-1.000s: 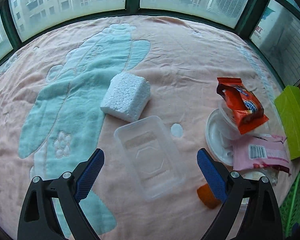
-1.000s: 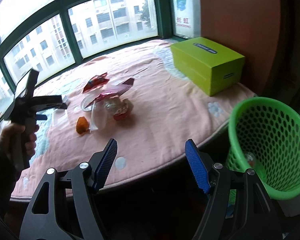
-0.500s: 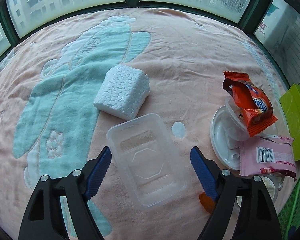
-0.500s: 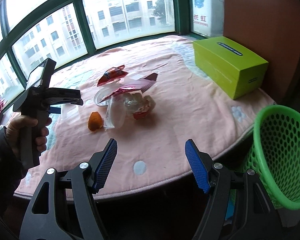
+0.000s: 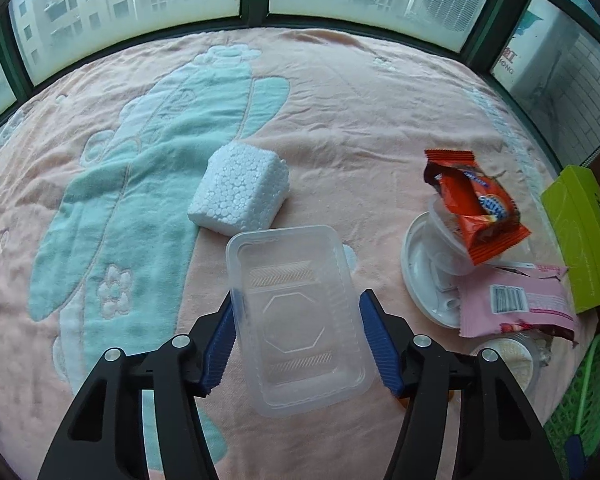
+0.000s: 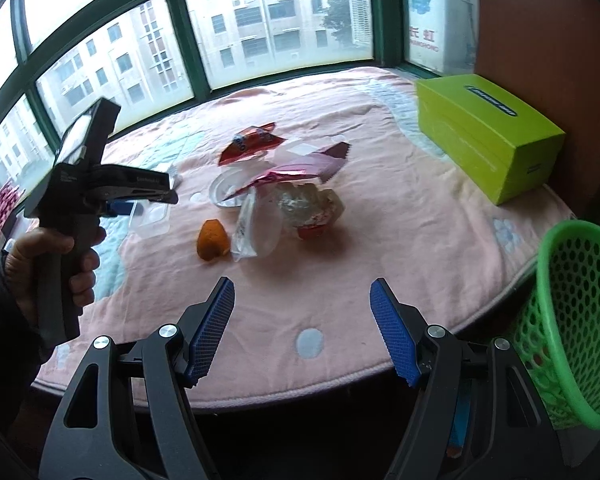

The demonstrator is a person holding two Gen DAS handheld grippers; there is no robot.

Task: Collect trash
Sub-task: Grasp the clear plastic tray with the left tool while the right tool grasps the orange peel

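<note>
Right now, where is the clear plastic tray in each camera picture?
Left wrist view: the clear plastic tray is at bottom centre, between the blue pads of the left hand-held gripper.
Right wrist view: it lies at the left, a small clear shape under that gripper's tips.
Shared landmark: the lime-green box.

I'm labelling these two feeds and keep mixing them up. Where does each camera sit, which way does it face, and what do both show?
Left wrist: on the left gripper, looking steeply down at the clear plastic tray between its closing blue fingers; foam block beyond.
Right wrist: on the right gripper, jaws open and empty, facing across the pink blanket toward the windows; a hand holds the left gripper.
Shared: tray, orange wrapper, yellow-green box, green basket.
</note>
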